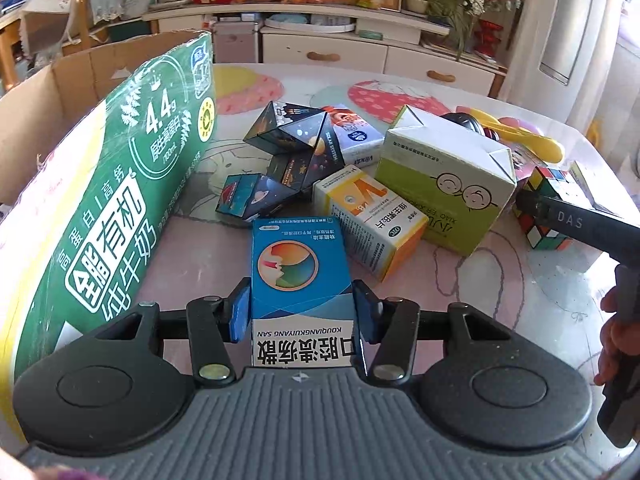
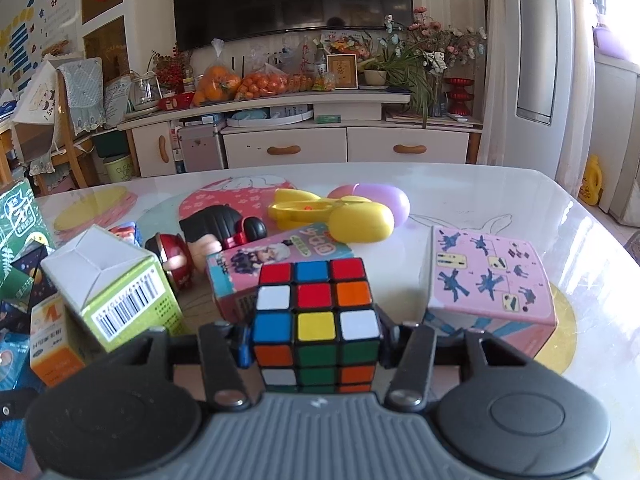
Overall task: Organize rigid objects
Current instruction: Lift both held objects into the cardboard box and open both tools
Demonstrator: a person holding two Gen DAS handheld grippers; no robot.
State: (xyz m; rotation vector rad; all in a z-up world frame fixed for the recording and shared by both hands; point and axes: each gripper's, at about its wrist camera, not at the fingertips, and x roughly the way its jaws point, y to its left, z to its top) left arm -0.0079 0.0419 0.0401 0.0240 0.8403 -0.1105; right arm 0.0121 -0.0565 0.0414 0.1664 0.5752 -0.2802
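Two grippers are at work over the table [image 2: 520, 200], and each has something pinched. We see the left gripper [image 1: 302, 310] with its blue pads [image 1: 240, 312] pressed against the two long sides of a blue medicine box [image 1: 298, 276]; the box lies flat on the table, its long axis running straight ahead along the fingers, its printed end nearest the camera. We see the right gripper [image 2: 314, 340] clamped on a Rubik's cube [image 2: 316, 312], which sits square between the fingers with one face tilted up toward the lens. Just left of the left gripper stands a large green milk carton [image 1: 120, 208], an open cardboard container; we can make out only bare brown inner walls near its far corner, and we cannot tell what is inside. Just ahead and to the right of the blue box lies an orange and white vitamin box [image 1: 368, 220], its long axis slanting away to the left. Beyond it to the right sits a lime green box [image 1: 448, 180], its folded white end flaps uppermost. Ahead and slightly left, a dark folding space-print puzzle [image 1: 288, 152] sprawls, touching a white and blue tissue pack [image 1: 356, 136] behind it. Right of the right gripper rests a pink box [image 2: 490, 280]; farther ahead lie a yellow egg [image 2: 362, 220] and a purple egg [image 2: 384, 200].
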